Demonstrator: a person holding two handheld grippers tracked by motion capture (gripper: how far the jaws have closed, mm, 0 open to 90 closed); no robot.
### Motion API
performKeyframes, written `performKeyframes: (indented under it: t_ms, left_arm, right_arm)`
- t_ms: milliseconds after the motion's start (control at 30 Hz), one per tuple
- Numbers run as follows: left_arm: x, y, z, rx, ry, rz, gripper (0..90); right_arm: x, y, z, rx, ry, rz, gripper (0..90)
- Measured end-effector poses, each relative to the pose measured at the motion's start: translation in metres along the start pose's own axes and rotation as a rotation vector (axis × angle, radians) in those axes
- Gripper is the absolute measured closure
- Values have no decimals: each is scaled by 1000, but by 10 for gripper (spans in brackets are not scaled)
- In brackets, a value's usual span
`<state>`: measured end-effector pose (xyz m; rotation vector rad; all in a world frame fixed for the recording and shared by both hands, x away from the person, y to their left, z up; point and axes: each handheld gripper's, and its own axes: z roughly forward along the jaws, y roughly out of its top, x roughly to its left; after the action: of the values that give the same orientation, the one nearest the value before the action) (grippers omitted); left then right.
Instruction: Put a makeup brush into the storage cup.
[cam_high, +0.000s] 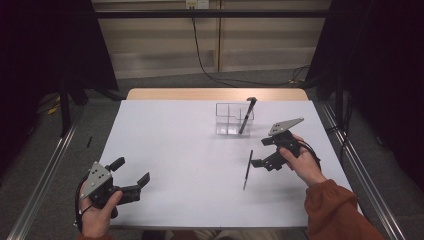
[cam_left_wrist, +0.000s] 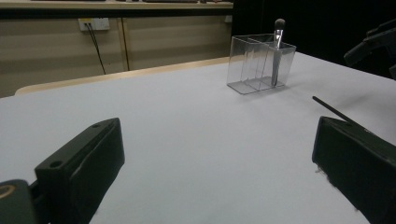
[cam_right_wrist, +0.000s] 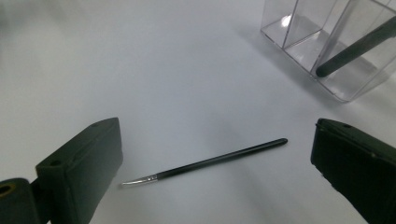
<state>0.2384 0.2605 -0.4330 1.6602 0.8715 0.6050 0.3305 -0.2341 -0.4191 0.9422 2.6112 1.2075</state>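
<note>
A thin black brush (cam_high: 248, 170) (cam_right_wrist: 205, 163) lies flat on the white table (cam_high: 180, 150), its fine tip toward the near edge. My right gripper (cam_high: 260, 152) (cam_right_wrist: 215, 172) hovers just right of it, open, and the brush shows between the jaws on the table without touching them. A clear divided organizer (cam_high: 234, 119) (cam_left_wrist: 260, 63) (cam_right_wrist: 327, 46) stands at the back, with a thicker dark brush (cam_high: 247, 116) (cam_left_wrist: 278, 46) leaning in its right compartment. My left gripper (cam_high: 132, 169) (cam_left_wrist: 215, 172) rests near the front left, open and holding nothing.
A wooden strip (cam_high: 215, 94) borders the table's far edge. Metal rails (cam_high: 350, 150) run along both sides on the floor. Dark curtains stand left and right, and a cable (cam_high: 200, 55) hangs down the back wall.
</note>
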Motion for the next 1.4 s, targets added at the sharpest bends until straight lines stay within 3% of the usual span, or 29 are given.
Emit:
performKeyframes:
  t_ms: [233,400,533,800,1033,1400]
  left_arm:
    - [0,0,0,-3,2,-4,24]
    - [0,0,0,1,2,1,24]
    - [0,0,0,4,2,1,24]
    - [0,-1,1,5,-1,-4,24]
    - [0,-1,1,6,-2,-4,24]
    - [0,-1,1,9,-2,-3,24]
  right_arm:
    - [0,4,7,82,32,-75,36]
    - [1,12,11,137,17,-138,49]
    - [1,14,15,170,35,-177,67]
    - [4,16,31,290,64,-297,84]
    - [6,21,44,378,77,-370,87]
    - [4,21,59,443,87,-450,93]
